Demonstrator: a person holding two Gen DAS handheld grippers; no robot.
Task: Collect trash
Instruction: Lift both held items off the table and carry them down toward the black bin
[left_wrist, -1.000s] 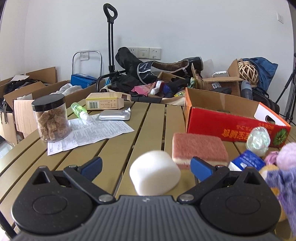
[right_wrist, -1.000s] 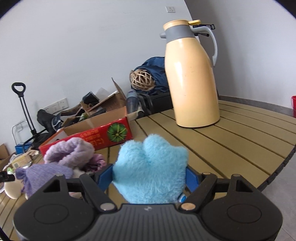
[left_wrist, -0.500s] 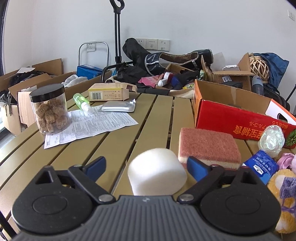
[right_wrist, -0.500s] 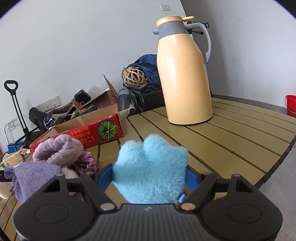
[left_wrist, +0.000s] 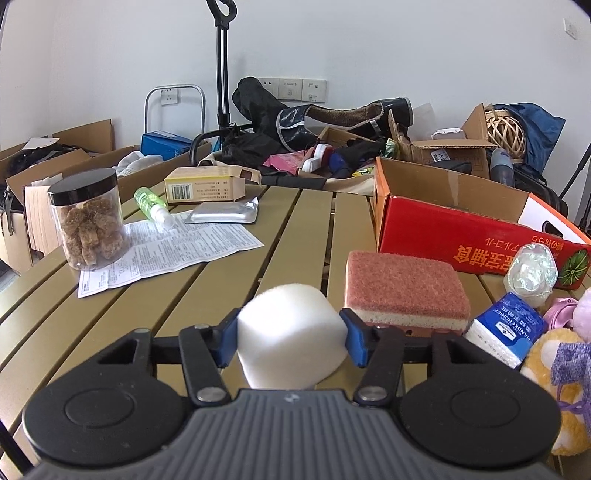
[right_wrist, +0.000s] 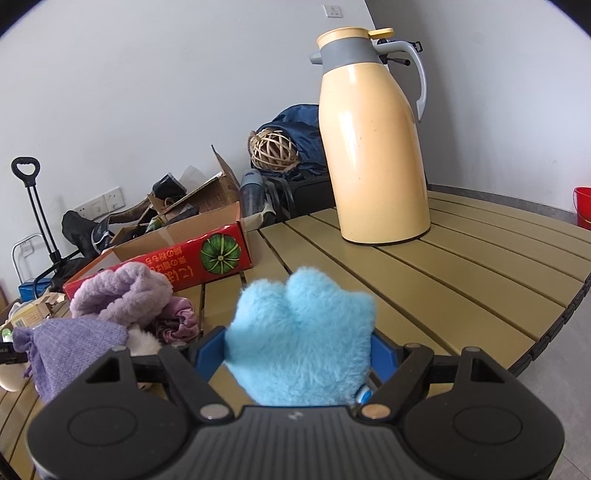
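My left gripper (left_wrist: 291, 338) is shut on a white foam block (left_wrist: 291, 332), its blue pads pressing both sides, low over the slatted table (left_wrist: 207, 291). My right gripper (right_wrist: 297, 352) is shut on a fluffy light-blue plush item (right_wrist: 299, 332) above the table (right_wrist: 461, 273). An open red cardboard box (left_wrist: 461, 229) stands at the right in the left wrist view and also shows in the right wrist view (right_wrist: 177, 258).
A pink sponge (left_wrist: 402, 288), blue tissue pack (left_wrist: 506, 328), crumpled plastic (left_wrist: 532, 273), paper sheet (left_wrist: 170, 251), jar (left_wrist: 88, 218), green bottle (left_wrist: 151, 201), foil pack (left_wrist: 225, 213) and yellow carton (left_wrist: 207, 184) lie around. A yellow thermos (right_wrist: 373, 147) and purple plush items (right_wrist: 114, 295) are near the right gripper.
My left gripper's jaws have closed from wide open onto the white foam block. The right gripper still holds the blue plush and has shifted slightly.
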